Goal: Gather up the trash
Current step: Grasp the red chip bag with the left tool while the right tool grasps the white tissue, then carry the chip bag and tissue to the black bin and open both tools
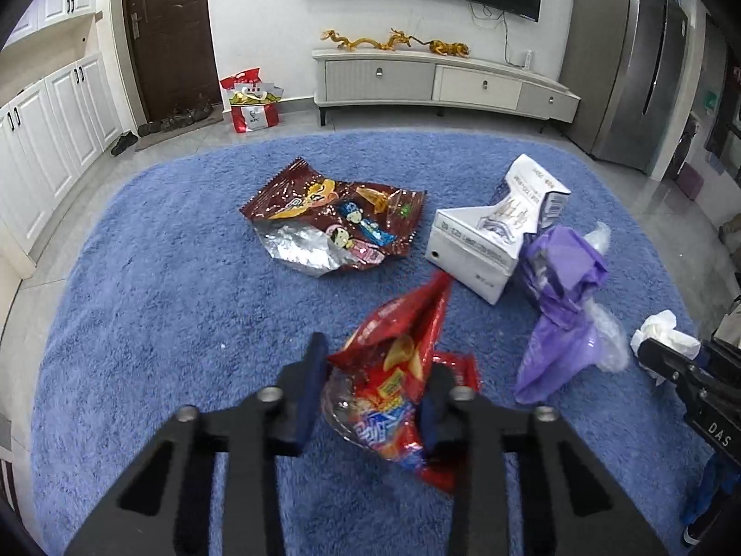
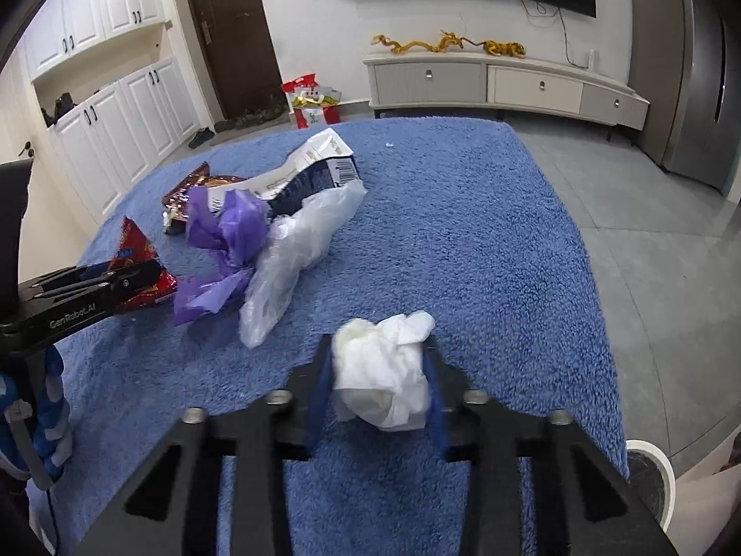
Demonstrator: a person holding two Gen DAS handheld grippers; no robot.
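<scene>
My left gripper (image 1: 379,359) is shut on a crumpled red snack bag (image 1: 393,398), whose top sticks up past the fingers. My right gripper (image 2: 379,352) is shut on a wad of white tissue (image 2: 384,370) just above the blue rug (image 2: 486,241). Each gripper shows at the edge of the other's view: the right gripper (image 1: 648,354) and the left gripper (image 2: 143,273). On the rug lie a dark red snack wrapper (image 1: 333,222), a torn white carton (image 1: 486,236), a purple plastic bag (image 1: 560,287) and a clear plastic bag (image 2: 296,250).
Grey tiled floor (image 2: 648,213) surrounds the rug. A low TV cabinet (image 1: 440,81) stands along the far wall, with a red-and-white paper bag (image 1: 252,102) beside the brown door. White cupboards (image 1: 51,129) line the left. A round white rim (image 2: 657,468) shows at the right view's lower right.
</scene>
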